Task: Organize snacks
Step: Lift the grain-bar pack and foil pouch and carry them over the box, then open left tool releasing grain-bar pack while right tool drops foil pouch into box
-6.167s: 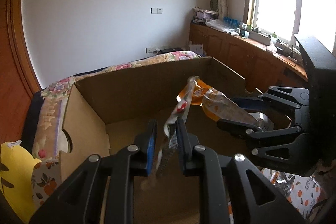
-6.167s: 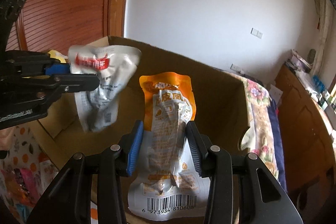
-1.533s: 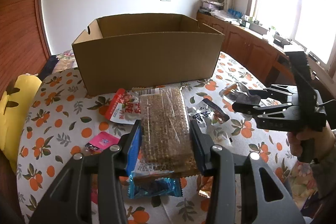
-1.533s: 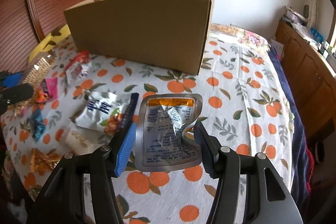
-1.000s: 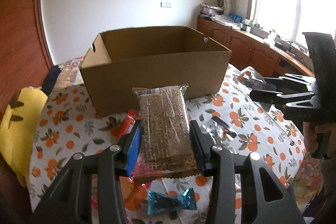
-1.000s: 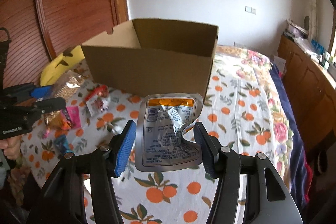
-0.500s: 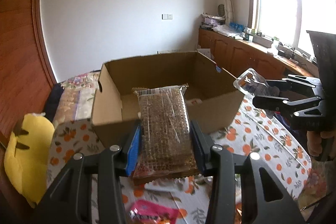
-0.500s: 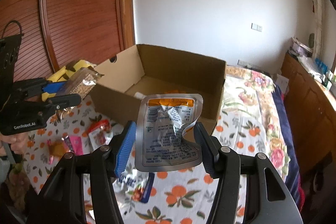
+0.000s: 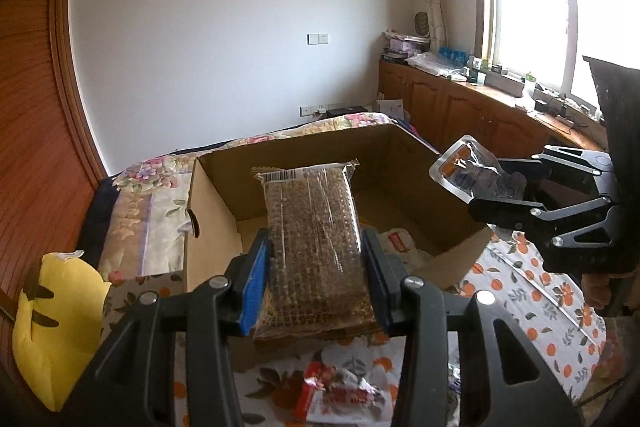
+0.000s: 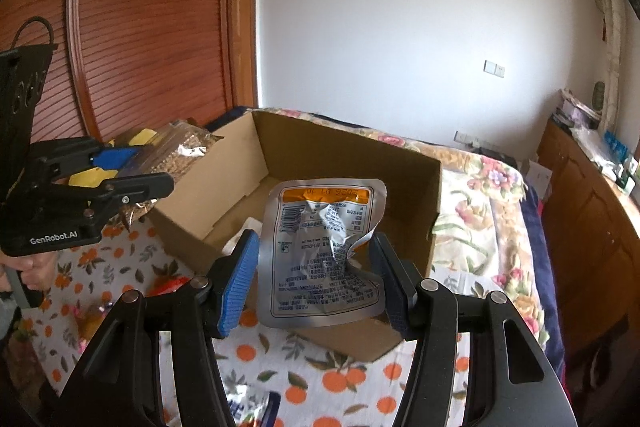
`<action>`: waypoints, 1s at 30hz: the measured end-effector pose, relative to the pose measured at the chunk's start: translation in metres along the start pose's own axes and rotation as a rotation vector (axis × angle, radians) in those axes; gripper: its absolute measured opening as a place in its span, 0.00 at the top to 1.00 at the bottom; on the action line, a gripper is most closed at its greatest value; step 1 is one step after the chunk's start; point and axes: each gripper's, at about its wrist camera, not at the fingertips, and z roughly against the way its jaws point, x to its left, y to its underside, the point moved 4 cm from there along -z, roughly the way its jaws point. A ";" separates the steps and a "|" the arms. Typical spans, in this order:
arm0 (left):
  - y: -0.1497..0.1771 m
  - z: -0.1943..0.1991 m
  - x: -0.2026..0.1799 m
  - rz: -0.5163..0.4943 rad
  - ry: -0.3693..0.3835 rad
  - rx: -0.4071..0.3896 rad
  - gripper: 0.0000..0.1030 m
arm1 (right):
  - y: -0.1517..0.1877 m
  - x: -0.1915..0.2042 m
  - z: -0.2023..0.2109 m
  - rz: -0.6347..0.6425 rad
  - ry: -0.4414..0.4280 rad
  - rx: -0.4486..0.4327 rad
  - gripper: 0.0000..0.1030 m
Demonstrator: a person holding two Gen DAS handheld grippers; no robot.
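My left gripper is shut on a clear-wrapped brown grain bar, held up over the near wall of the open cardboard box. My right gripper is shut on a silver pouch with an orange band, raised above the box at its near right corner. Each view shows the other gripper from the side: the left gripper with the grain bar, the right gripper with the silver pouch. A white and red packet lies inside the box.
Loose snack packets lie on the orange-patterned tablecloth in front of the box, among them a red and white packet. A yellow cushion sits at the left. A floral bed lies behind the box, wooden cabinets under the window.
Both grippers have risen and moved toward the box with their packets held. The box now shows its open inside, and the table's loose snacks have dropped to the lower edge of both views.
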 end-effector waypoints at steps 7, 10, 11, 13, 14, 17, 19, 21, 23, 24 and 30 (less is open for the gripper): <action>-0.002 -0.025 0.015 0.021 -0.006 0.014 0.58 | -0.009 -0.003 -0.028 0.024 0.040 -0.005 0.44; -0.001 -0.038 0.019 0.025 -0.011 0.031 0.58 | -0.010 -0.007 -0.043 0.010 0.031 0.007 0.44; 0.000 -0.041 0.019 0.029 -0.009 0.039 0.58 | -0.009 -0.009 -0.048 0.002 0.028 0.014 0.44; 0.003 -0.050 0.020 0.040 0.000 0.057 0.58 | -0.006 -0.012 -0.058 -0.017 0.022 0.025 0.44; 0.005 -0.053 0.020 0.042 0.002 0.063 0.58 | -0.005 -0.014 -0.060 -0.022 0.020 0.028 0.43; 0.012 -0.061 0.017 0.045 0.007 0.083 0.57 | 0.000 -0.019 -0.069 -0.043 0.017 0.043 0.43; 0.015 -0.066 0.015 0.048 0.009 0.093 0.57 | 0.003 -0.023 -0.073 -0.058 0.015 0.052 0.43; 0.017 -0.069 0.014 0.053 0.009 0.101 0.56 | 0.006 -0.025 -0.078 -0.068 0.020 0.063 0.43; 0.019 -0.071 0.012 0.051 0.008 0.110 0.54 | 0.009 -0.025 -0.081 -0.065 0.027 0.076 0.43; 0.020 -0.072 0.012 0.047 0.006 0.113 0.54 | 0.010 -0.025 -0.082 -0.065 0.023 0.080 0.43; 0.017 -0.068 0.009 0.041 -0.004 0.098 0.49 | 0.014 -0.027 -0.087 -0.069 0.021 0.094 0.41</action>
